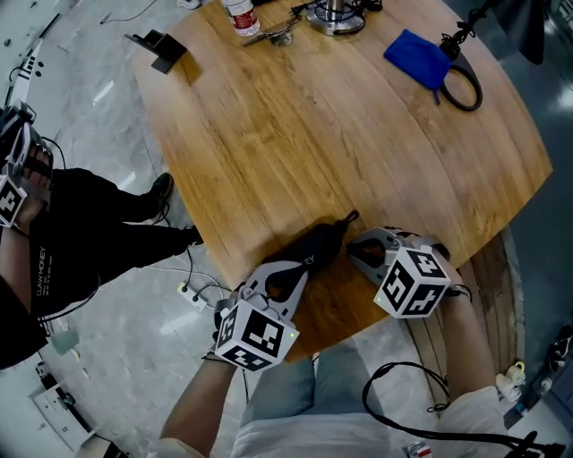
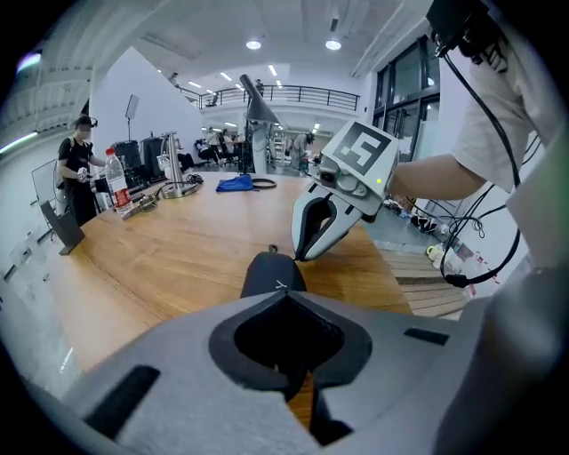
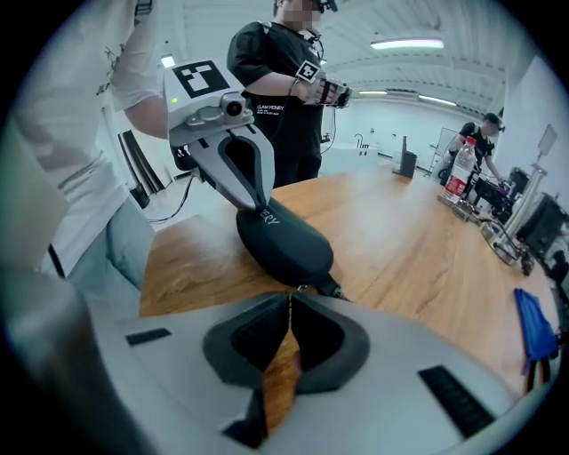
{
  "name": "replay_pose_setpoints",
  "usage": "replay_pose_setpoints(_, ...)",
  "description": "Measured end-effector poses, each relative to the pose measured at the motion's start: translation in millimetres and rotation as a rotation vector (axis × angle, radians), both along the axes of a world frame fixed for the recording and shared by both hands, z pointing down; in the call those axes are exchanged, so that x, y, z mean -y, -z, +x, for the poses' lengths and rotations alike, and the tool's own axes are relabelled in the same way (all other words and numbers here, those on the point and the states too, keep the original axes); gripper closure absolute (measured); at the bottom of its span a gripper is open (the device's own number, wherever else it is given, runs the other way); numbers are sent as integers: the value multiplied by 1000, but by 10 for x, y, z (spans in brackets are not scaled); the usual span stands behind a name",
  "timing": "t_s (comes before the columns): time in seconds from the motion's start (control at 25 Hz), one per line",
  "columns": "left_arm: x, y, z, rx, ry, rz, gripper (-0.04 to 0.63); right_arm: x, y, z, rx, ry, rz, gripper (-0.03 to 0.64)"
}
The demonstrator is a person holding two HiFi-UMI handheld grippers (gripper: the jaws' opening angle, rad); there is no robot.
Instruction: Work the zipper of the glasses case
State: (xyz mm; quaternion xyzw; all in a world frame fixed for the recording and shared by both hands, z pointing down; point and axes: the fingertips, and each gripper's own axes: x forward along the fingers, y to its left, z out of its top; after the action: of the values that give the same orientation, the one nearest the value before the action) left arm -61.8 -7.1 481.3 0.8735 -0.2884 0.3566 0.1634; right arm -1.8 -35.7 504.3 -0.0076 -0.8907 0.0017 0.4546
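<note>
A black zipped glasses case (image 1: 320, 244) (image 2: 271, 271) (image 3: 286, 238) lies near the front edge of the round wooden table (image 1: 340, 134). My left gripper (image 1: 299, 268) (image 2: 283, 291) (image 3: 253, 206) is shut on the case's near end and points down at it. My right gripper (image 1: 352, 243) (image 2: 298, 256) (image 3: 289, 298) meets the case's other end, beside its short black strap (image 1: 348, 218) (image 3: 333, 290). Its jaws are closed together, with the small metal zipper pull (image 3: 301, 289) pinched at their tips.
At the table's far side lie a blue cloth (image 1: 417, 55), a black cable loop (image 1: 462, 88), a bottle (image 1: 240, 18), a metal stand base (image 1: 336, 18) and a small black stand (image 1: 159, 46). A person in black (image 1: 63, 246) stands left of the table. The table's edge runs just under my grippers.
</note>
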Motion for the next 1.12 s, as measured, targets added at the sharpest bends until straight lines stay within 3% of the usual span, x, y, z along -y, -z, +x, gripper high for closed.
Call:
replay_pose_setpoints(0.16,3,3,15,5,5,7,588,-35,27,11,32,-6,-57,612)
replay_pose_setpoints(0.32,11,11,14,-4,7,7,588,-443,18,-95,50,72,-130,615)
replay_pose_setpoints(0.44,5,11,20,-15,1,-9,588,-475,-29,-94,42,-32,14,615)
replay_pose_setpoints(0.56,1,7,14,-14,-2,-7,588,-178,113,9,100,-179,149,614)
replay_pose_setpoints(0.64,-3,4,2,-12,-2,-5,588,-8,120,66,120,-207,144,611)
replay_pose_setpoints(0.76,-9,11,-5,-13,-2,-9,588,68,31,24,120,-164,50,538)
replay_pose_setpoints(1.12,6,16,11,-25,-6,-21,588,90,-166,-111,52,-11,26,534)
